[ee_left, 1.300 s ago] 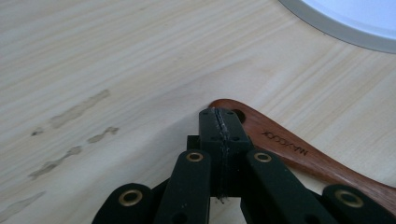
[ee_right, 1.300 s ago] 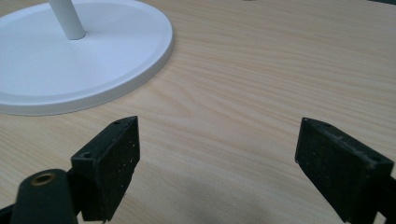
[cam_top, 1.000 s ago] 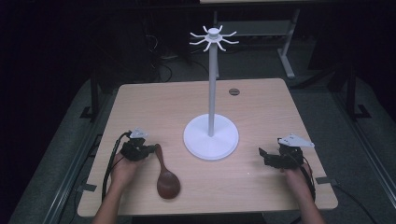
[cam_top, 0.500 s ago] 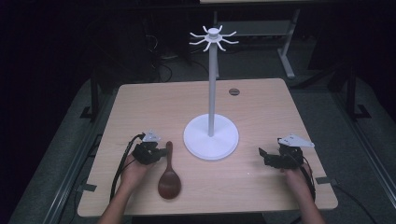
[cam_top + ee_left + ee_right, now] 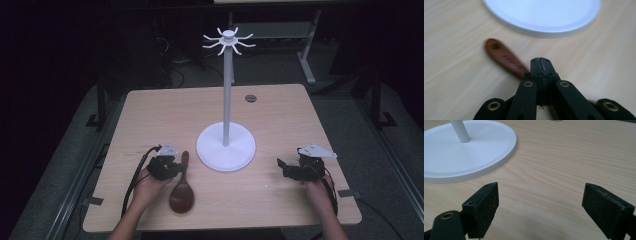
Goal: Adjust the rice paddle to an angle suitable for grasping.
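Observation:
A dark brown wooden spoon point(image 5: 181, 195) lies flat on the table, bowl toward the front edge, handle point(image 5: 504, 56) pointing at the white stand's base point(image 5: 226, 147). My left gripper point(image 5: 171, 168) sits just left of the handle and over it. In the left gripper view its jaws point(image 5: 540, 60) are pressed together with nothing between them, and the handle passes under them. My right gripper point(image 5: 283, 165) rests on the table to the right of the base. Its jaws point(image 5: 541, 195) stand wide open over bare wood.
The white stand has a thin post point(image 5: 227, 90) rising from its round base point(image 5: 469, 152) to a crown of hooks point(image 5: 229, 40). A small round grommet point(image 5: 250, 98) sits near the table's far edge. Dark floor and cables surround the table.
My left hand has slid right, bringing its gripper from the table's left side up against the spoon handle. The spoon and the right gripper have stayed put.

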### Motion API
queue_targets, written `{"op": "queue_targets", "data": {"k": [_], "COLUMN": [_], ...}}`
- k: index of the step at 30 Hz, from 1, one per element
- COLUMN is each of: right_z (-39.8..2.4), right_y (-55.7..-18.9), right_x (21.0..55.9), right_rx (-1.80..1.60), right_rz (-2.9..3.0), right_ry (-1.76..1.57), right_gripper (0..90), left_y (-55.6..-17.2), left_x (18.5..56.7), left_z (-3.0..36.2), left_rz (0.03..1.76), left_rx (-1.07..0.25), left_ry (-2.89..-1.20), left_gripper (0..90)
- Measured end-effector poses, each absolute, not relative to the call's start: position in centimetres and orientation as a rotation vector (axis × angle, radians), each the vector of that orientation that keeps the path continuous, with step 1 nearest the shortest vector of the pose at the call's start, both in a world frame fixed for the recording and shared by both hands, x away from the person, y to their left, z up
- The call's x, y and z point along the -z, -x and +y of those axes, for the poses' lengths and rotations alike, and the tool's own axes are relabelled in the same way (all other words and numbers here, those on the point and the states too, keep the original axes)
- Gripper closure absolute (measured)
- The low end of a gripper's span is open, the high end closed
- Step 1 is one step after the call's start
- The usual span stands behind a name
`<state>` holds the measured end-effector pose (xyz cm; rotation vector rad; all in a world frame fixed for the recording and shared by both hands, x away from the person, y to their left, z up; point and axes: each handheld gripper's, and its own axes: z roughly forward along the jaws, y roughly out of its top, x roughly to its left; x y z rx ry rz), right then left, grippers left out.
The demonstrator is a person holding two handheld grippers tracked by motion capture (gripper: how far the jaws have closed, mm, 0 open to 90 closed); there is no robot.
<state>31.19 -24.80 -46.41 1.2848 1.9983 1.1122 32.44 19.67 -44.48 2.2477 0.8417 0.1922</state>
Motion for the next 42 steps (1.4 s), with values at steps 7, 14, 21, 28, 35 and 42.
{"op": "queue_targets", "data": {"k": [7, 14, 21, 28, 35, 42], "right_z": [-25.0, -25.1, -25.2, -25.2, -25.2, -25.2], "right_y": [-31.1, -31.1, -31.1, -31.1, -31.1, -31.1], "right_x": [46.4, 46.4, 46.4, 46.4, 46.4, 46.3], "right_rx": [-1.111, -1.115, -1.113, -1.113, -1.115, -1.125], "right_rz": [1.993, 1.989, 1.985, 1.984, 1.981, 1.975], "right_ry": [-1.294, -1.290, -1.300, -1.301, -1.297, -1.291], "right_gripper": [13.8, 13.7, 13.7, 13.7, 13.7, 13.7], "left_y": [-29.4, -27.8, -27.6, -27.0, -26.0, -25.5], "left_x": [44.2, 44.7, 44.9, 44.8, 44.6, 44.6], "left_z": [17.8, 17.1, 16.9, 17.4, 19.0, 20.9], "left_rz": [0.791, 0.755, 0.755, 0.777, 0.803, 0.854], "left_rx": [-0.117, -0.047, -0.029, -0.056, -0.096, -0.136], "left_ry": [-2.287, -2.295, -2.326, -2.348, -2.355, -2.341], "left_gripper": [89.5, 89.5, 89.5, 89.6, 89.5, 89.6]}}
